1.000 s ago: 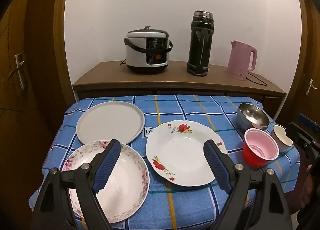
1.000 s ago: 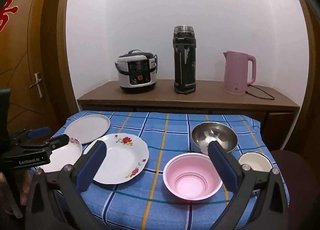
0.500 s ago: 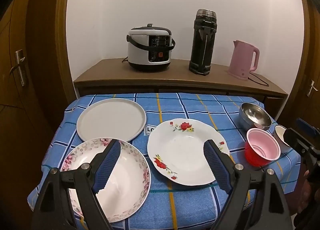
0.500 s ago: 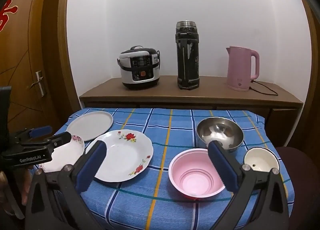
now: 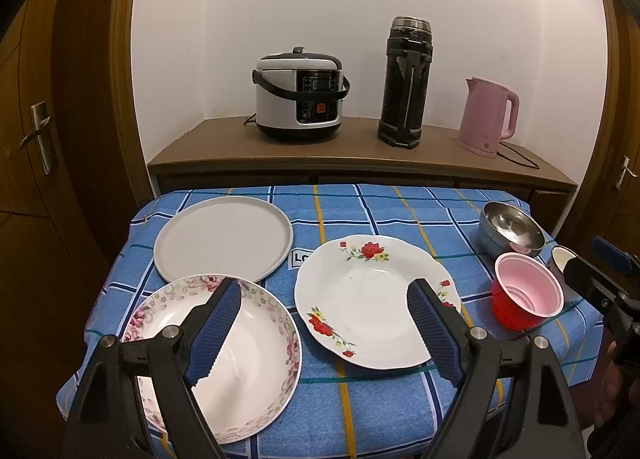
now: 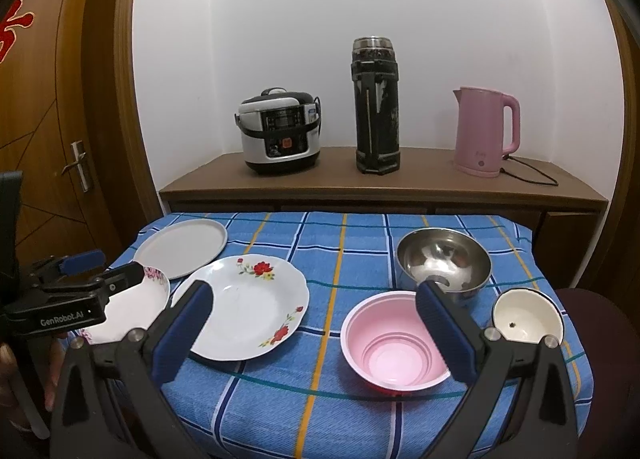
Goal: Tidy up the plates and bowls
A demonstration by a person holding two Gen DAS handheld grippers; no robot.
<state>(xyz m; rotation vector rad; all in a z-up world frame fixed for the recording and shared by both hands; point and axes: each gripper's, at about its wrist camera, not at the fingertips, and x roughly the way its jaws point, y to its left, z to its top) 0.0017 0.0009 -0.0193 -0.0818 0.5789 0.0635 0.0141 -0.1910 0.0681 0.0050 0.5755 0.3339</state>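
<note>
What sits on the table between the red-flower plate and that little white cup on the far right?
The pink bowl, with the steel bowl just behind it; the right wrist view shows this best. The red-flower plate and white cup flank them.

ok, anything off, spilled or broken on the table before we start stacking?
Nothing stands out. The grey plate, both floral plates and the steel bowl, pink bowl and small white bowl sit upright, apart and unspilled.

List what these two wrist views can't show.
- Small white bowl, left view: mostly behind the right gripper.
- Pink-flowered plate, right view: near part behind the left gripper.
- Cooker panel text: too small in both.
- Speck in the small white bowl, right view: too small to identify.
- Table front edge: cut off by both grippers.
</note>
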